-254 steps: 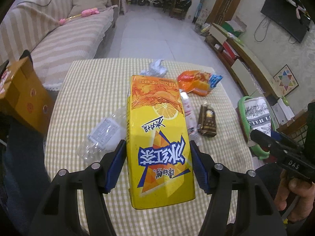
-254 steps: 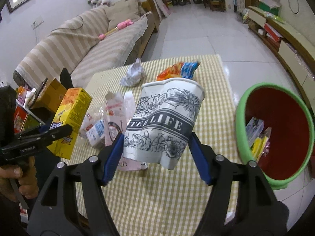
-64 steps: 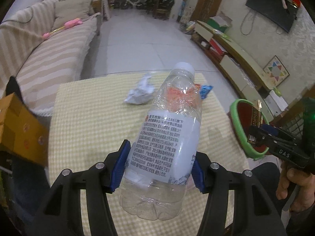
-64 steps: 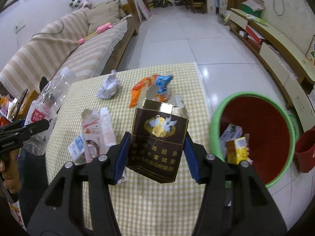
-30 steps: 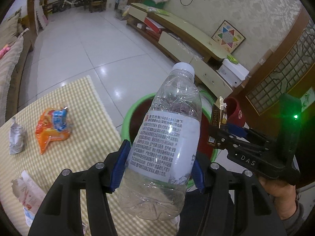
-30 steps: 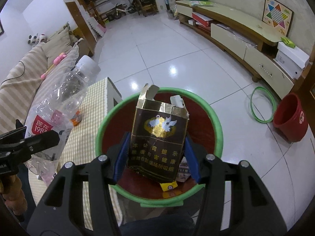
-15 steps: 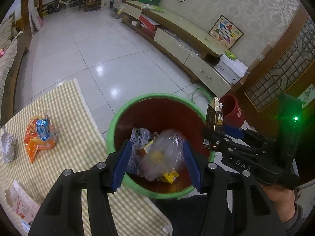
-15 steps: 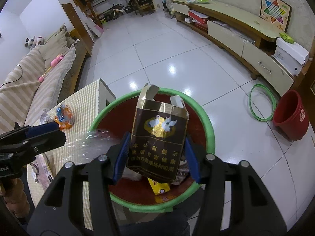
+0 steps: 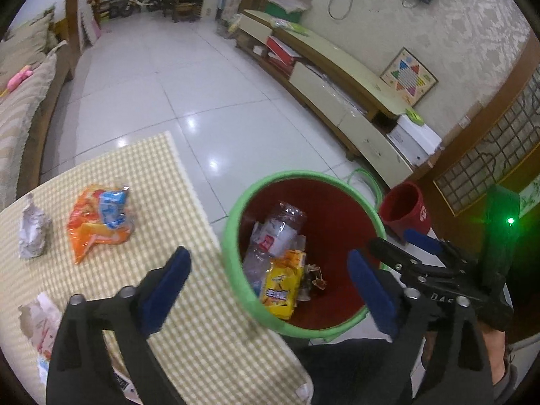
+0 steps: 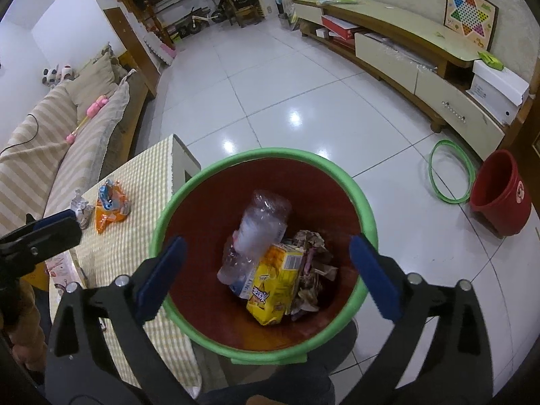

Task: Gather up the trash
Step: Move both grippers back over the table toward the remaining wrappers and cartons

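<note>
1. Left gripper (image 9: 266, 283): jaws have just been opening, now spread wide, nothing between the blue pads (image 9: 165, 280). It hangs over the table edge and the near rim of the bin.
2. Right gripper (image 10: 266, 273): jaws have just been opening, now released and wide, empty. It points down into the bin mouth.
3. Green-rimmed bin (image 10: 366, 209), red inside, stands on the floor just beside the table.
4. In the bin: clear plastic bottle (image 10: 256, 233) lying tilted, yellow drink carton (image 10: 273, 290) partly under it, crumpled brown wrapper (image 10: 314, 266) to the right of the carton.
5. Checked tablecloth table (image 9: 162, 182) holds an orange and blue snack bag (image 9: 98, 222), a crumpled white paper wad (image 9: 32, 233) left of it, and a torn white packet (image 9: 40, 327) near the left edge.
6. Floor right of the bin: small red bucket (image 10: 499, 195), green hoop (image 10: 449, 175) just beside it.
</note>
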A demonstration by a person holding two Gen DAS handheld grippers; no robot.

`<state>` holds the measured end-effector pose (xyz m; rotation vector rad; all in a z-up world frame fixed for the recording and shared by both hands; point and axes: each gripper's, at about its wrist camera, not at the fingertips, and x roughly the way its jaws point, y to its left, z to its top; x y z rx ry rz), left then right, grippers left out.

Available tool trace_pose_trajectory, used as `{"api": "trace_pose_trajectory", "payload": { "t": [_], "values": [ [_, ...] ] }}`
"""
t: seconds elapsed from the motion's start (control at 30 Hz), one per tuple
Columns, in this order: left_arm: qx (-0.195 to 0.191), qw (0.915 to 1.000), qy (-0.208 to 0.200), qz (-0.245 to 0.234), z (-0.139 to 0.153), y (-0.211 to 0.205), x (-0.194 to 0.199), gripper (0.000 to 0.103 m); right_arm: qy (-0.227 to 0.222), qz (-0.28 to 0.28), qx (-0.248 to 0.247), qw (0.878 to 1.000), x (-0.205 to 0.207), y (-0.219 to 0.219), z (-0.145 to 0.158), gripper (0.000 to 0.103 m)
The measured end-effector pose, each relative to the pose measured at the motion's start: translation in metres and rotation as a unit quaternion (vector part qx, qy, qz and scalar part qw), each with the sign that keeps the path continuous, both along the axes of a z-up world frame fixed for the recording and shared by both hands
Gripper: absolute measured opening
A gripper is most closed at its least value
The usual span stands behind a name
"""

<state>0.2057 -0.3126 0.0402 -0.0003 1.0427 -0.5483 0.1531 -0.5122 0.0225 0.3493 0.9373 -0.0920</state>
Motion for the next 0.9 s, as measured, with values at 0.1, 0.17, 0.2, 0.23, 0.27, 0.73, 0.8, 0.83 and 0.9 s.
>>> {"api": "trace_pose_trajectory", "payload": {
  "t": [0.1,0.17,0.2,0.23,0.27,0.73,0.8,0.83,0.9],
  "values": [
    [0.000,0.9999,-0.003,0.013,0.005,0.016,-0.002,0.095,-0.003,0.006,-0.001,1.000,0.001,0.010,0.006,0.098],
    [0.001,0.9997,-0.004,0.024,0.008,0.029,-0.004,0.095,-0.005,0.010,-0.002,1.000,0.001,0.016,0.009,0.098],
    [0.001,0.9996,-0.004,0.028,0.009,0.033,-0.005,0.095,-0.007,0.014,-0.003,1.000,0.002,0.022,0.012,0.098],
    [0.000,0.9994,-0.006,0.033,0.011,0.041,-0.006,0.095,-0.008,0.017,-0.004,1.000,0.002,0.026,0.014,0.098],
    [0.000,0.9992,-0.008,0.039,0.013,0.050,-0.007,0.095,-0.009,0.021,-0.005,1.000,0.003,0.032,0.016,0.098],
    [-0.006,0.9901,-0.020,0.139,0.028,0.198,-0.032,0.095,-0.018,0.107,-0.018,0.994,0.020,0.152,0.032,0.098],
    [-0.006,0.9879,-0.021,0.154,0.029,0.222,-0.033,0.095,-0.018,0.118,-0.019,0.993,0.024,0.169,0.033,0.098],
    [-0.006,0.9870,-0.021,0.159,0.029,0.230,-0.034,0.095,-0.017,0.125,-0.021,0.992,0.026,0.179,0.033,0.098],
    [-0.007,0.9851,-0.022,0.171,0.028,0.251,-0.035,0.095,-0.017,0.136,-0.024,0.990,0.031,0.196,0.033,0.098]
  ]
}}
